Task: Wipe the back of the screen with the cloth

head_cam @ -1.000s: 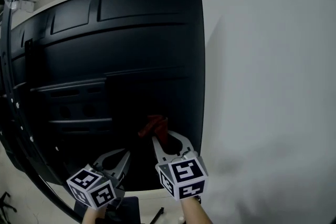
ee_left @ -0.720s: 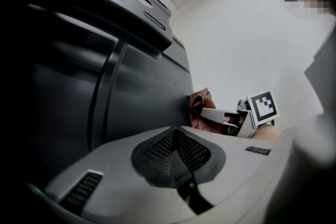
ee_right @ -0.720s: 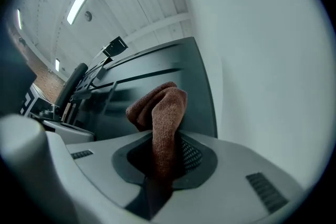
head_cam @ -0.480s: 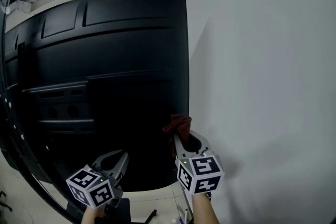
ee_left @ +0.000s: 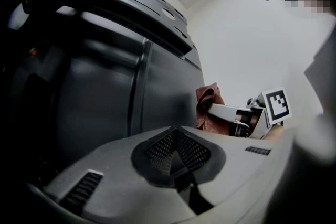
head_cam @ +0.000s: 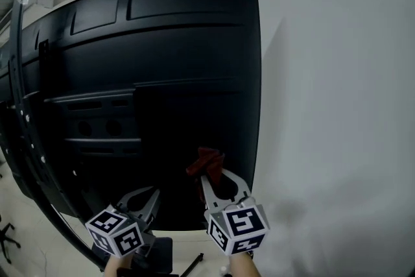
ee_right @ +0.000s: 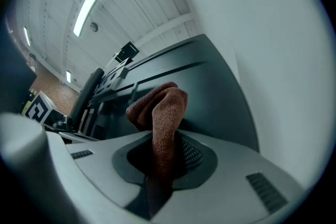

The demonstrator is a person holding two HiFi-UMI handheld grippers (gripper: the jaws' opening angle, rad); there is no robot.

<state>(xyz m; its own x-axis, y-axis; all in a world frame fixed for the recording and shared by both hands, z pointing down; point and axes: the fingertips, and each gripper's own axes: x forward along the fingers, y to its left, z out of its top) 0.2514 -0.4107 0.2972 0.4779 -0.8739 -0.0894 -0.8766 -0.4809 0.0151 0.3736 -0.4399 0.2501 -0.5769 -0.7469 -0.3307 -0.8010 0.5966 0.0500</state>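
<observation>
Level: dim and grey throughout.
Source: ceiling strip light (ee_right: 89,7), bright in the right gripper view.
Shadows: soft band on the wall (head_cam: 337,107) beside the screen (head_cam: 162,61), which is near-black with faint sheen.
Distortion: strong fisheye, with dark corners in the right gripper view.
Focus: near foreground soft.

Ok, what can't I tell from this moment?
- Whether the cloth presses on the screen: in head view the contact spot lies behind the cloth and the right tongs; right gripper view shows only the cloth's near side.
- Screen's left part: cut off by head view's left edge.
- Dust or marks on the panel: too dark in every view.
</observation>
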